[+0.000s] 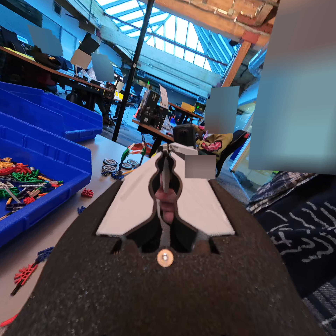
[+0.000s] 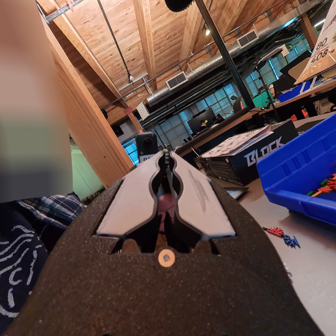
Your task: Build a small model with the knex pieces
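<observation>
Pinching one grey rod (image 1: pixel 165 179) between them, two grippers meet

We find ourselves in a big shared workshop or maker space: a timber-beamed ceiling (image 2: pixel 145 45) with a silver air duct (image 2: pixel 200 72), skylights (image 1: pixel 178 36), long rows of cluttered desks (image 1: pixel 60 72), and on our worktop (image 1: pixel 101 151) blue parts bins (image 1: pixel 45 163) of plastic construction-toy pieces (image 1: pixel 25 180).
</observation>
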